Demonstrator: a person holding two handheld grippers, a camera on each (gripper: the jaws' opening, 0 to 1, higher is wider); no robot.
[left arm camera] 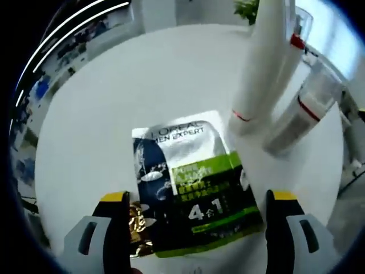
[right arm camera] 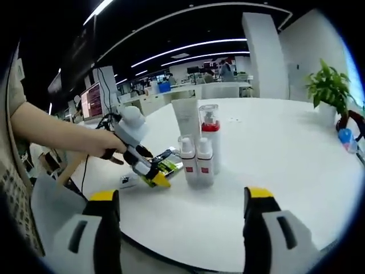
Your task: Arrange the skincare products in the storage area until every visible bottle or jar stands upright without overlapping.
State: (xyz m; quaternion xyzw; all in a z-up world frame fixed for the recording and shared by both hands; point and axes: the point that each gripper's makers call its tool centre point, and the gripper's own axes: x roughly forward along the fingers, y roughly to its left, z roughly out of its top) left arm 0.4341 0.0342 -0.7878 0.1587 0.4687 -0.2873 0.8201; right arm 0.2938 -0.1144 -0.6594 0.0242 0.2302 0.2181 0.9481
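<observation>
A flat L'Oreal Men Expert sachet (left arm camera: pixel 191 182) lies on the white round table (left arm camera: pixel 114 114), between the open jaws of my left gripper (left arm camera: pixel 198 200). A gold packet (left arm camera: pixel 137 228) peeks out at the sachet's lower left corner, beside the left jaw. Beyond the sachet stand a tall white tube (left arm camera: pixel 265 63) and a clear-capped bottle with a red band (left arm camera: pixel 302 111). In the right gripper view, a hand holds the left gripper (right arm camera: pixel 154 174) over the sachet (right arm camera: pixel 170 162), next to the upright tube (right arm camera: pixel 186 120), the red-banded bottle (right arm camera: pixel 209 134) and two small white bottles (right arm camera: pixel 195 161). My right gripper (right arm camera: pixel 182 197) is open and holds nothing, short of the table's near edge.
A potted plant (right arm camera: pixel 328 85) stands at the table's far right edge, with a small blue thing (right arm camera: pixel 344 137) below it. A person's arm (right arm camera: pixel 57 134) reaches in from the left. Desks with monitors (right arm camera: pixel 91 103) fill the office behind. The table's right half (right arm camera: pixel 285 142) is bare.
</observation>
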